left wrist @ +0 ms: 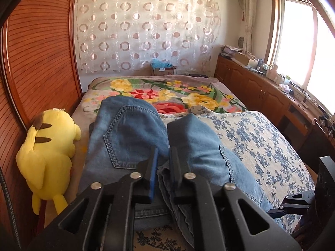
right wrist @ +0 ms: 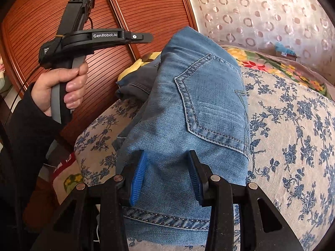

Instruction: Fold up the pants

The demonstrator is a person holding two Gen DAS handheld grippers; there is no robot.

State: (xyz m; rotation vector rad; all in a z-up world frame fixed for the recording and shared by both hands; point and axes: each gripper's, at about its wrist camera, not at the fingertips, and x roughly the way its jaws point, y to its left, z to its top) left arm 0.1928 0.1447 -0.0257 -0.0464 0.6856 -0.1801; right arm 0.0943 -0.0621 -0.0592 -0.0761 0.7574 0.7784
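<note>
Left tool (left wrist: 163, 165) clamped on jeans (left wrist: 125, 133) fold, right tool (right wrist: 167, 173) open astride jeans waistband

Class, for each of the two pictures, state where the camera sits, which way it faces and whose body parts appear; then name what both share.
Left wrist: on the left claw, facing along the bed toward the curtain; no hand visible.
Right wrist: on the right claw, facing the wardrobe; the person's left hand shows.
Shared: the jeans and blue-flowered cover.
</note>
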